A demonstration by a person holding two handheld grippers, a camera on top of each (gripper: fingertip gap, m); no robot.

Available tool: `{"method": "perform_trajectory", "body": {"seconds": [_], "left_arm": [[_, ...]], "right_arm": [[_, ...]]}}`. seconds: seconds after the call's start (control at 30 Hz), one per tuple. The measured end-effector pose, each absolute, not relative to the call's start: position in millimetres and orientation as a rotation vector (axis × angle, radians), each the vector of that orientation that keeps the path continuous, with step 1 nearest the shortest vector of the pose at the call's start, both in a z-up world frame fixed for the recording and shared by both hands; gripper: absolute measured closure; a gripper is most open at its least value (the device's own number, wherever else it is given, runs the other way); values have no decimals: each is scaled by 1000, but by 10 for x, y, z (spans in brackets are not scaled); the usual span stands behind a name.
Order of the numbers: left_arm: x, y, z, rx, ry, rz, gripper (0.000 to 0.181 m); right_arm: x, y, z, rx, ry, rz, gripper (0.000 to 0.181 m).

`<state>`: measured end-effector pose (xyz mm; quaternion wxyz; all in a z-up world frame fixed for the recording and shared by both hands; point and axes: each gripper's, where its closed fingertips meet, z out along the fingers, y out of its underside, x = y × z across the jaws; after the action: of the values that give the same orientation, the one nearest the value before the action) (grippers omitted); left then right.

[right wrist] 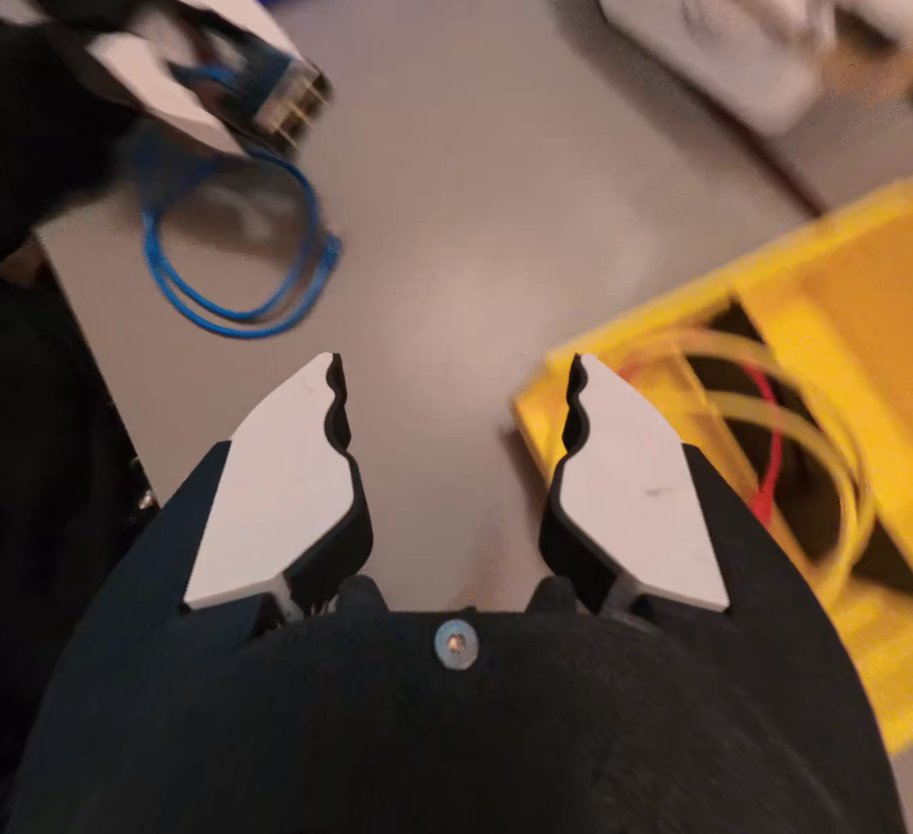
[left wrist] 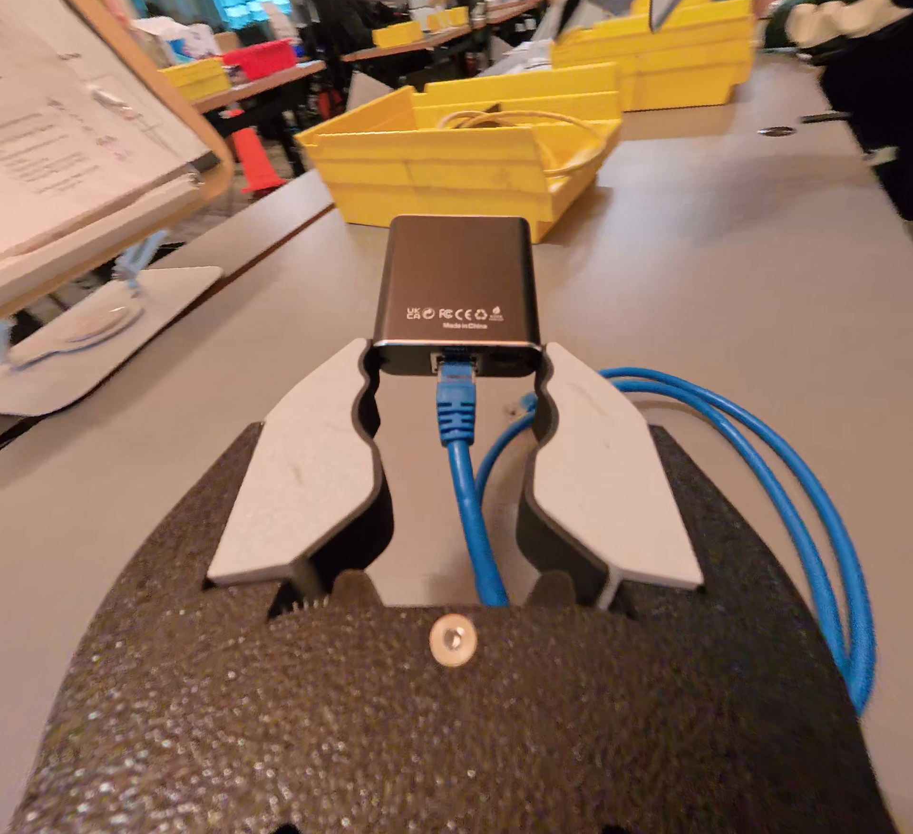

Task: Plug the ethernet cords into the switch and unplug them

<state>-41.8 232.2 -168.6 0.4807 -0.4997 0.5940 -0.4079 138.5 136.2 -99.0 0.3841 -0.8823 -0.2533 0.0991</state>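
**Left tongs pinch the switch; right tongs spread and empty**

Left wrist view, far left: a tilted white board with a tan wooden frame, blurred, standing on a pale flat base at the edge of the grey counter. Centre: the left tongs pinch the small black metal box-shaped switch by its near corners, one pale fingertip on each side wall. The switch lies flat on the counter, port face toward the camera. A blue ethernet cord is seated in the left port; its booted plug and cable run straight back between the fingers toward the tongs' body. The port beside it on the right looks dark and unfilled. Right of centre: the rest of the blue cord loops out wide past the right finger, and its free plug end lies on the counter just inside that finger. Beyond the switch, close behind it: an open yellow plastic bin holding a coiled pale yellow cable. More yellow bins farther right.

Right wrist view, upper left: left tongs and switch appear again, blurred, blue loop hanging below them. Centre: the right tongs are spread wide, nothing between the fingers, above bare counter. Right: the yellow bin, with yellow cable and a thin red cable inside.
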Motion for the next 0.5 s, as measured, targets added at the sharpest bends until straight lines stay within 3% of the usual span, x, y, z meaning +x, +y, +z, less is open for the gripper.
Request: {"method": "perform_trajectory", "body": {"seconds": [0.2, 0.4, 0.5], "left_arm": [[-543, 1882, -1737, -1041, 1746, -1150, 121], [-609, 1689, -1797, -931, 1877, -1122, 121], [-629, 1714, -1852, -947, 1905, -1094, 121]], "right_arm": [[-121, 1506, -1405, -2012, -1207, 194, 83], [-560, 1676, -1840, -2040, -1254, 308, 96], [-563, 1701, -1942, -2038, -1320, 206, 112]]}}
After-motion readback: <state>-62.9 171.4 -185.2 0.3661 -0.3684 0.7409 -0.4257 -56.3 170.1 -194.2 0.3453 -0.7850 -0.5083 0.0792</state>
